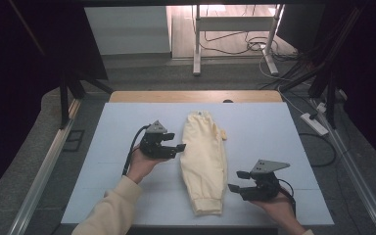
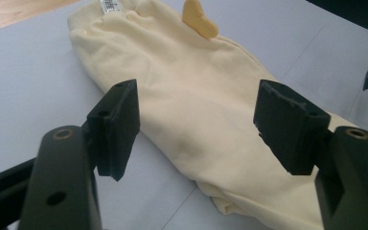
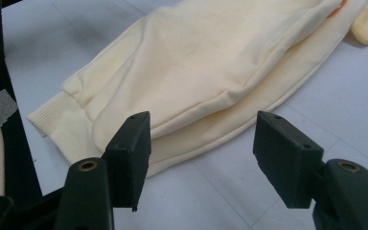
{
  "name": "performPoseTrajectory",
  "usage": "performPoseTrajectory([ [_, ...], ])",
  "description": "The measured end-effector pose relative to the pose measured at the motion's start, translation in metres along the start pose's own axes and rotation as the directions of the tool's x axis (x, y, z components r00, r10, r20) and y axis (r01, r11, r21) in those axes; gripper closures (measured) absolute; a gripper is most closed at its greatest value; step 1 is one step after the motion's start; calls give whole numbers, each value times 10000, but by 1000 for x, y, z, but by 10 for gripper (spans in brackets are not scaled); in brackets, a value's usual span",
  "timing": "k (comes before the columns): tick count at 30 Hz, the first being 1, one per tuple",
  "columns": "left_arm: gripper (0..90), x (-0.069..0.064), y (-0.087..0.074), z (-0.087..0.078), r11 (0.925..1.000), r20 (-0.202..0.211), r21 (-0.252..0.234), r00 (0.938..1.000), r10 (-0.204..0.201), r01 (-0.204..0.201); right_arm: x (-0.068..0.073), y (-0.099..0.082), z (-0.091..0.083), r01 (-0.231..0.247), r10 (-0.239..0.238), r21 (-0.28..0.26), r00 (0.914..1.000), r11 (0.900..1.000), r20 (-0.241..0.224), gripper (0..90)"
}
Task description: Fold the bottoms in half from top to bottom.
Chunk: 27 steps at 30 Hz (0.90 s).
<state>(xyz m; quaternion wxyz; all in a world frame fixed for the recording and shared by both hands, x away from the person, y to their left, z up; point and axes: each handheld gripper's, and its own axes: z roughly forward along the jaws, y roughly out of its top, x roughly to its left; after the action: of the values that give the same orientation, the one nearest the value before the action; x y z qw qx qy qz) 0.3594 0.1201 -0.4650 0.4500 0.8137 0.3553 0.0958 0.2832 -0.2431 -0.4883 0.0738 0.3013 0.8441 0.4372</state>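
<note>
While flanking trousers [image 1: 204, 156], both hands apart.

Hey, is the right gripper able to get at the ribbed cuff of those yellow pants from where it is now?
Probably yes. The right gripper is open and empty, just beside the pants, and the cuff lies flat on the white mat with nothing between it and the jaws.

Hand-held gripper [image 2: 196, 127]: jaws apart, nothing between pads, bottom of frame.
Garment [image 2: 196, 96]: pale yellow, folded, upper left to lower right.
Surface [image 2: 24, 86]: white, under garment.
Tab [image 2: 199, 19]: yellow, top centre.
</note>
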Motion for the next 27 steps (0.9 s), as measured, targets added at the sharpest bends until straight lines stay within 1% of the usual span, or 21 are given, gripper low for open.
performPoseTrajectory([
  [5,332,0,0,1,10000,19,32,10000,18,-18,-5,4,0,-20,23,-219,9999,9998,171,385],
  [10,332,1,0,3,10000,18,45,10000,24,-24,-13,9,1,-233,257,-541,9986,9983,455,386],
  [12,331,1,0,4,10000,16,73,10000,26,-26,-14,11,4,-290,317,-577,9984,9979,472,386],
  [17,329,1,0,5,10000,-6,92,10000,24,-24,-17,16,7,-245,277,-618,9983,9978,516,384],
  [23,326,2,1,9,9999,7,167,10000,45,-45,-24,22,13,-498,530,-856,9980,9951,358,384],
  [27,324,2,2,11,9998,9,182,10000,57,-57,-27,28,20,-435,473,-859,9980,9954,423,384],
])
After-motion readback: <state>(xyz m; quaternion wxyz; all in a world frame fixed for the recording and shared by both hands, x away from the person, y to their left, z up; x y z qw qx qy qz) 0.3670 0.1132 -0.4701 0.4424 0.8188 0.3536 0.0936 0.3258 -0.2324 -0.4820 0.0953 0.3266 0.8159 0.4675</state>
